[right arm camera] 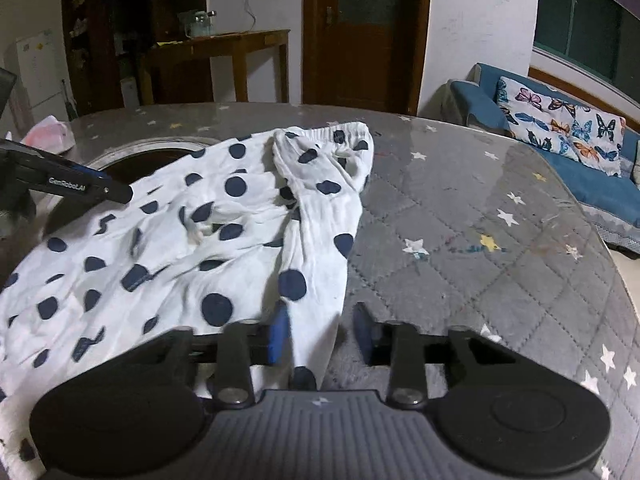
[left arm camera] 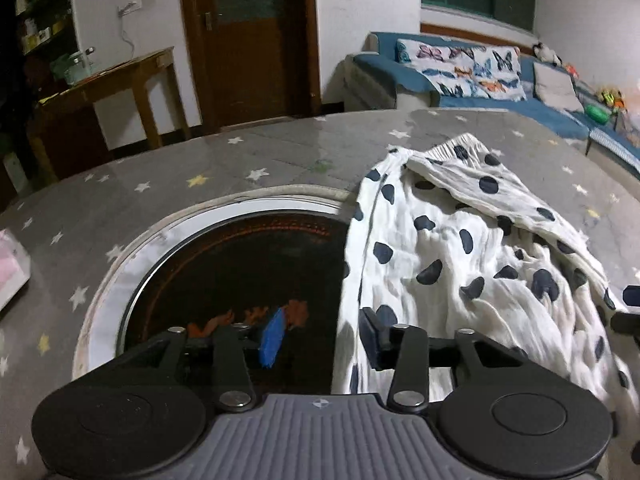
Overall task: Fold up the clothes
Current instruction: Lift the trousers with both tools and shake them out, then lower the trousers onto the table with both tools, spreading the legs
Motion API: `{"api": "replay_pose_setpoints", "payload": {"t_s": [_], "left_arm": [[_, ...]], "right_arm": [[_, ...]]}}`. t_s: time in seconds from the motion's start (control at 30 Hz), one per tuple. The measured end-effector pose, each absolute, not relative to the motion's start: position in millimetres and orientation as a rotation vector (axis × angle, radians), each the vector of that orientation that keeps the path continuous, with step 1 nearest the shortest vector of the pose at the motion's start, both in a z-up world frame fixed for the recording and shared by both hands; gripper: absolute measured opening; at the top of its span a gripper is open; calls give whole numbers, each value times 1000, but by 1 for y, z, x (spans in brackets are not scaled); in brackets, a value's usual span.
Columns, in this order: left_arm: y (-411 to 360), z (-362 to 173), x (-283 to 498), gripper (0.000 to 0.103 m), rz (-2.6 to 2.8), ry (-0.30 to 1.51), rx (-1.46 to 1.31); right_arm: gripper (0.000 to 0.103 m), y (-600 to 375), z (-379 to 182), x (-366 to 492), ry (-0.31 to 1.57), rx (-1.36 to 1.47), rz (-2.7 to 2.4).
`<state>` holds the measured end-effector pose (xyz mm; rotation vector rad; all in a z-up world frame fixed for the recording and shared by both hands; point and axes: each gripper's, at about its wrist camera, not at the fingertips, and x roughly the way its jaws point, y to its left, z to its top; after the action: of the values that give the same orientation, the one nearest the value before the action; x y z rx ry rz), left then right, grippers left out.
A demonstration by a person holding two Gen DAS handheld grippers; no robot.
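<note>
White trousers with navy dots [left arm camera: 460,240] lie crumpled on a round table under a grey star-print cover [left arm camera: 200,176]. The elastic waistband [right arm camera: 340,130] points away from me. The left edge of the cloth hangs over a round dark well [left arm camera: 240,272] in the table's middle. My left gripper [left arm camera: 320,340] is open, its fingers on either side of that near left cloth edge. My right gripper [right arm camera: 322,332] is open too, and the near right edge of the trousers [right arm camera: 180,220] lies between its blue pads. The left gripper [right arm camera: 80,184] shows at the left of the right wrist view.
A pink and white bag [right arm camera: 48,136] sits on the table's far left. Bare grey cover [right arm camera: 480,240] stretches right of the trousers to the table edge. Beyond stand a blue sofa with a butterfly cushion [left arm camera: 460,64], a wooden side table [left arm camera: 120,76] and a brown door [right arm camera: 360,32].
</note>
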<state>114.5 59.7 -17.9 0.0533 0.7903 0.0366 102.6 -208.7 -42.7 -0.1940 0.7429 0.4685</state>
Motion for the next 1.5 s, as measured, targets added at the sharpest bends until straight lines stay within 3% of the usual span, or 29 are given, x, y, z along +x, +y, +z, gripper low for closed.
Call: {"api": "replay_pose_setpoints", "payload": {"t_s": [0.13, 0.23, 0.67, 1.1, 1.5], "left_arm": [[57, -28, 126, 10, 40, 810, 84], [59, -31, 127, 1, 54, 809, 93], [99, -28, 100, 1, 184, 813, 76], [85, -9, 108, 11, 119, 769, 112], [60, -11, 165, 11, 58, 771, 176]], "right_arm": [[7, -215, -43, 107, 738, -186, 443], [5, -225, -41, 109, 726, -177, 413], [4, -260, -34, 97, 721, -170, 317], [33, -220, -12, 105, 663, -288, 462], [33, -142, -34, 155, 657, -492, 626]]}}
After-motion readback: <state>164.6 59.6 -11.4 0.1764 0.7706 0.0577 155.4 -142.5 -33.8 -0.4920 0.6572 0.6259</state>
